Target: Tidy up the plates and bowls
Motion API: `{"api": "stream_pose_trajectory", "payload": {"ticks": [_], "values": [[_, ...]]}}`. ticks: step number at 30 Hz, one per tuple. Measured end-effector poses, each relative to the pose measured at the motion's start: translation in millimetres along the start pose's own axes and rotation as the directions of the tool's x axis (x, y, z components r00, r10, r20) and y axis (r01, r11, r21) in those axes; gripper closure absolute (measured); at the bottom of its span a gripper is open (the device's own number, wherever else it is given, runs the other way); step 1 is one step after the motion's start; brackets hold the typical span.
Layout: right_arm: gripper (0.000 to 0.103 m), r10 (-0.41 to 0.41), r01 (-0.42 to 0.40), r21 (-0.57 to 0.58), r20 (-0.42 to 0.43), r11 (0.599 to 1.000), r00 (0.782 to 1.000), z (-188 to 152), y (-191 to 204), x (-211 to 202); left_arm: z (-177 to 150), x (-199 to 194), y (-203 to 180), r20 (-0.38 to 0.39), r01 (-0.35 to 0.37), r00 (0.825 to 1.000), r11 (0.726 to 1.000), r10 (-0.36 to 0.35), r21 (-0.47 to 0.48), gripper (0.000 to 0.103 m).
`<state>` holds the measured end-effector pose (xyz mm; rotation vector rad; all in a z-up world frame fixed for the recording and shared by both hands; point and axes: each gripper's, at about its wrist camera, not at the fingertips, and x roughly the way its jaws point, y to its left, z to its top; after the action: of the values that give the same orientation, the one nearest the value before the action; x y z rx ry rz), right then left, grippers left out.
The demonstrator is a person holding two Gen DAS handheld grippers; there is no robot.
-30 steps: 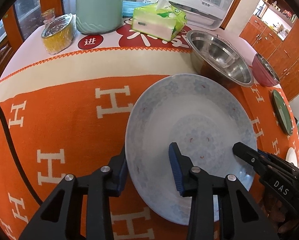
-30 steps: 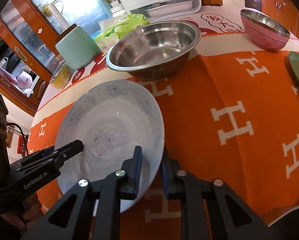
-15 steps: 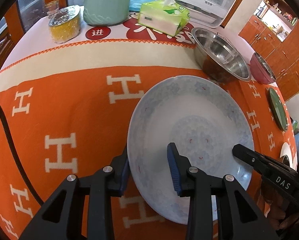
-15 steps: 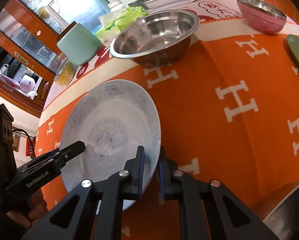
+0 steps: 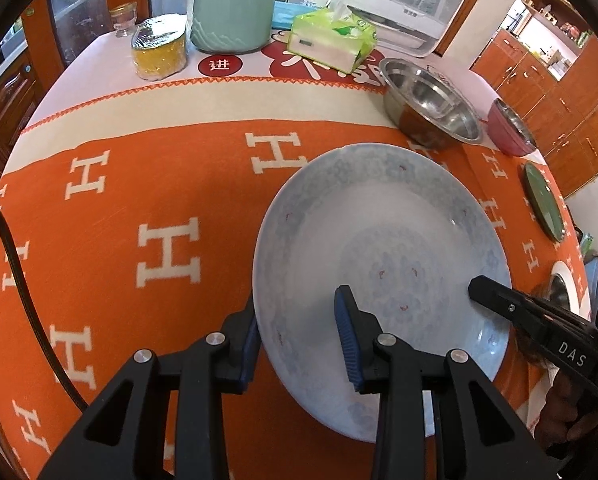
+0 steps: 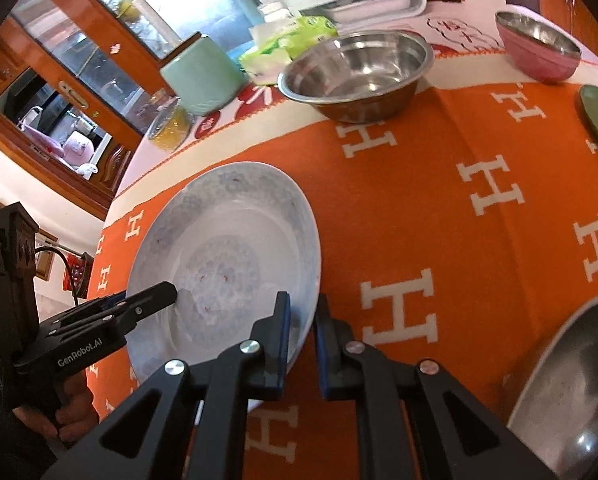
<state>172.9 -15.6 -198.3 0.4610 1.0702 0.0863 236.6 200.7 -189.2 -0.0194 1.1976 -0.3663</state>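
Porcelain plate point(image 5: 383, 240), pale blue and wide, hangs over the orange cloth of the tabletop point(image 5: 159, 184), gripped at opposite rims so that it stays level. Left tongs point(image 5: 299, 340) straddle its near-left edge, narrowed onto it; right tongs point(image 6: 301, 336) pinch the right rim tight. Steel bowl point(image 6: 359, 72) and pink bowl point(image 6: 539, 52) stand well apart beyond, the green plate point(image 5: 543, 204) by the far edge. Open cloth lies to the left.

Plate point(image 5: 383, 240) out front over the counter point(image 5: 147, 184), a hand-held gripper at either rim. Behind it, steel bowl point(image 5: 431, 108); right of that, smaller bowl point(image 5: 513, 130), then flat dish point(image 5: 543, 200). Along the back edge: jar point(image 5: 159, 54), canister point(image 5: 231, 12), tissue pack point(image 5: 331, 42).
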Motion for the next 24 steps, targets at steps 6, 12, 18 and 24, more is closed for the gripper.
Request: {"api": "stream_pose_trajectory", "payload": {"ticks": [6, 12, 18, 24], "values": [[0.092, 0.004, -0.003, -0.026, 0.034, 1.000, 0.999, -10.5, 8.7, -20.7, -11.7, -25.5, -5.3, 0.031, -0.001, 1.000, 1.000, 0.000, 0.022, 0.070], [0.092, 0.009, -0.005, -0.053, 0.090, 0.999, 0.996, -20.8, 13.4, -48.3, -22.6, -53.1, -15.0, 0.070, 0.011, 0.997, 0.998, -0.015, 0.056, 0.070], [0.092, 0.005, 0.004, -0.057, 0.148, 0.998, 0.989, -31.9, 13.0, -75.1, -30.8, -75.7, -26.7, 0.107, 0.031, 0.993, 0.995, -0.041, 0.092, 0.070], [0.092, -0.006, 0.015, -0.040, 0.211, 0.999, 0.977, -47.7, 8.9, -101.2, -41.7, -95.6, -45.4, 0.138, 0.045, 0.988, 0.988, -0.066, 0.147, 0.070]]}}
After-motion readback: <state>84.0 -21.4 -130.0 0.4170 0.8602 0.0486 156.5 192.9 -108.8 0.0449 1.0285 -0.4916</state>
